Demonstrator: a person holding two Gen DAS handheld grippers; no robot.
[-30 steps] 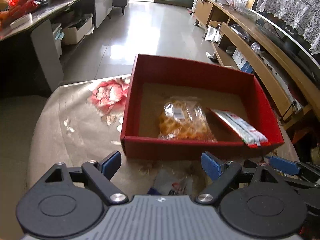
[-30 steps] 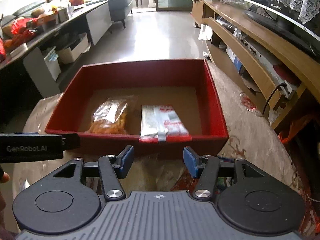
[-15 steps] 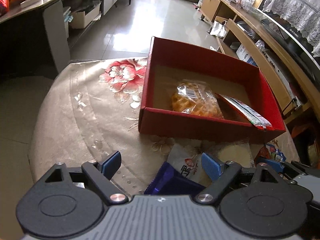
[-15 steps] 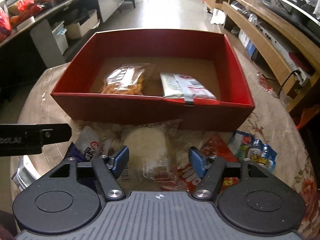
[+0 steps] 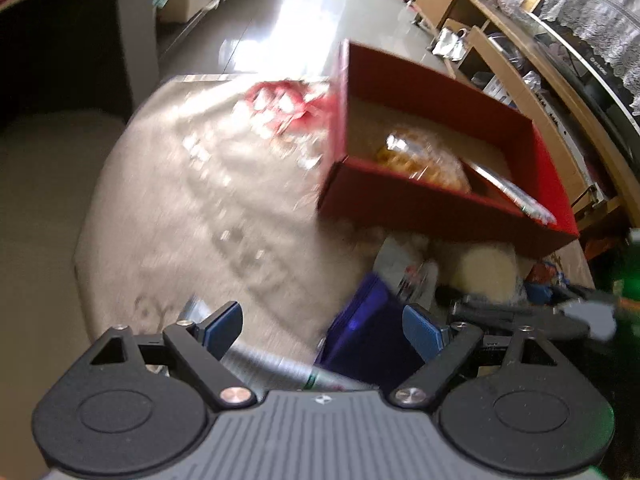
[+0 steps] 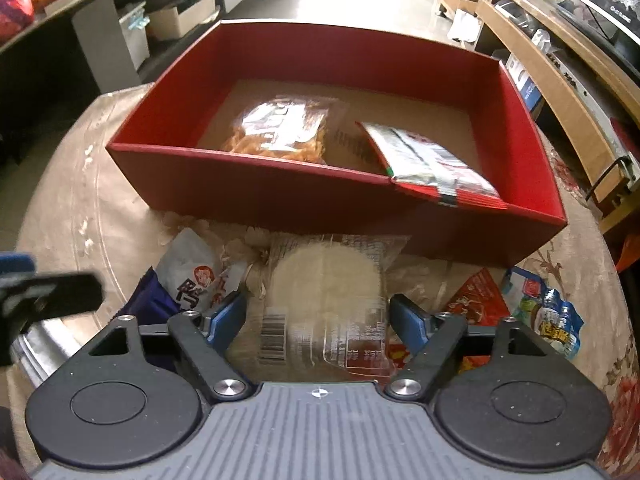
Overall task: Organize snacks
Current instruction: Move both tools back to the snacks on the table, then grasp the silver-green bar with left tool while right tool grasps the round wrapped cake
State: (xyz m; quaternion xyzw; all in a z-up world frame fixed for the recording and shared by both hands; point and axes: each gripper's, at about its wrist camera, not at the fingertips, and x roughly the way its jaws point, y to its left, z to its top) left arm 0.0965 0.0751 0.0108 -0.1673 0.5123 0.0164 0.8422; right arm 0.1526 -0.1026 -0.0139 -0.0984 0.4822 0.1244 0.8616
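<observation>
Tablecloth [image 6: 100, 216] of beige plastic with red flowers, spread over a round table, carrying everything else. Deep red cardboard box [image 6: 320, 204] at the far side, holding an orange fried-snack bag [image 6: 280, 128] and a flat red-and-silver packet [image 6: 436, 168] propped on the near wall. Loose pile just in front of the box: clear wrapper with a round pale cake [image 6: 324, 288], white pouch with red print [image 6: 192, 276], purple bag [image 5: 360, 336], red sachet [image 6: 476, 296], blue-and-white pouch [image 6: 548, 316].

Likely light, soft and crushable, that cake; crinkly film probably slippery. Best taken across the middle of the disc with a gentle squeeze, or by the sealed end.

Right gripper [image 6: 316, 320] spread, blue pads flanking the wrapper's sides, not pressing; jaws just been opening, from nearly together a second back. Left gripper [image 5: 320, 328] spread wide, unchanged, nothing pinched, purple bag by its right pad.

Compared with a second ago: both cameras lower and pulled back, pile now in sight, box further off; left view blurred.
</observation>
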